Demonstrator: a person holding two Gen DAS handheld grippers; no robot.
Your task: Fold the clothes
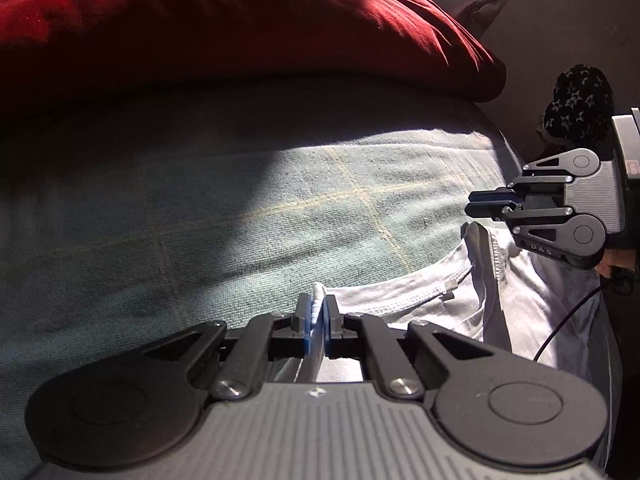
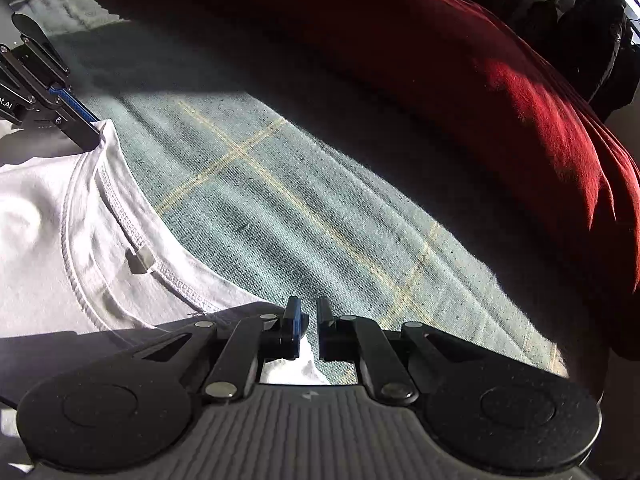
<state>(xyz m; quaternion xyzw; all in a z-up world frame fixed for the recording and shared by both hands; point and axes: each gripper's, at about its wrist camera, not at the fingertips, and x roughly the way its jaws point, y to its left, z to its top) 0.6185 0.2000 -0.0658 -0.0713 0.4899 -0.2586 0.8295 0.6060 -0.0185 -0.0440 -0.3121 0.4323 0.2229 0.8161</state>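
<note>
White T-shirt (image 2: 36, 216) lies flat on a grey-green checked blanket (image 2: 280, 208), its stitched neckline facing a red cushion (image 1: 224, 28) farther back. Left gripper (image 1: 318, 312) pinches a fold of the shirt's edge between its blue pads. Right gripper (image 2: 308, 322) has its jaws drawn close over another bit of white cloth (whether the pads actually press it I cannot tell).

Grey-green checked bedcover (image 1: 240, 200) carries white T-shirt (image 2: 36, 216), red cloth (image 1: 240, 20)
</note>
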